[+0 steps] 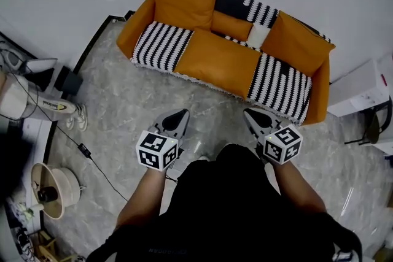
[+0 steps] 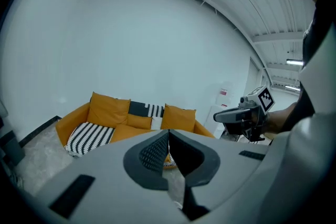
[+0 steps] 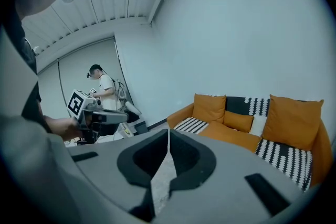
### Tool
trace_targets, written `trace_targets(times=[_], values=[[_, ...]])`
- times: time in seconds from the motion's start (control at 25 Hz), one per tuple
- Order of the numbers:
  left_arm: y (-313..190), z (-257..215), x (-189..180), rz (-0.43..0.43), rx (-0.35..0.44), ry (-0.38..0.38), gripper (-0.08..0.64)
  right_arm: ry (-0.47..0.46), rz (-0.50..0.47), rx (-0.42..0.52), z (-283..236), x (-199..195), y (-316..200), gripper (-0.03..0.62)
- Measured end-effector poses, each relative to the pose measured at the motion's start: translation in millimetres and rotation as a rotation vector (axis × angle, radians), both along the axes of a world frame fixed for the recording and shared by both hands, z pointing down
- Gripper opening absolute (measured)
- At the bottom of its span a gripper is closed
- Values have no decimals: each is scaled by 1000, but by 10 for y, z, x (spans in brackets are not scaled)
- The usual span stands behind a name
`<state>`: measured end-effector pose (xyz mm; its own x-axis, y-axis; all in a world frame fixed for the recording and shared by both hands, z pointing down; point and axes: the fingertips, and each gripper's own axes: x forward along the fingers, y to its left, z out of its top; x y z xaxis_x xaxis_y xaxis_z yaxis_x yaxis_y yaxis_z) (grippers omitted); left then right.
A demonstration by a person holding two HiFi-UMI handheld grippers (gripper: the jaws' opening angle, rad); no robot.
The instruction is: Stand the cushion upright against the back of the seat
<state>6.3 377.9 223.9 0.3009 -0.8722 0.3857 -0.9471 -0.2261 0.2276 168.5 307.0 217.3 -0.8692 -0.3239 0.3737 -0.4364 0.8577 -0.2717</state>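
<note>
"Well, is either gripper carrying anything?"

"No. The left gripper [image 1: 175, 122] and the right gripper [image 1: 256, 119] both have their jaws pressed together on nothing. The person holds them out side by side over the grey floor [image 1: 123, 101], well short of the front edge of the sofa [image 1: 132, 24]."

"And the cushions?"

"All on the sofa. A large orange cushion [image 1: 184, 4] stands against the back at the left rear corner. A small orange cushion [image 1: 231, 25] leans on the back near the middle, with a white cushion [image 1: 258, 36] just beside it. A second large orange cushion [image 1: 295, 43] leans into the right rear corner. Striped throws [image 1: 163, 45] cover the seat towards both ends."
</note>
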Motion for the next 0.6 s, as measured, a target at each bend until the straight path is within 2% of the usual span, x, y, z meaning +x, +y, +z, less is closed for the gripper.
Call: trace_targets(times=[0.28,0.6], values=[[-238,27,-17,46,-10,-18,17,-3,35,-20,113,-28,-268,38],[-875,37,-218,70,-26,-49,17,-28,71,-29,178,-180,-973,38]])
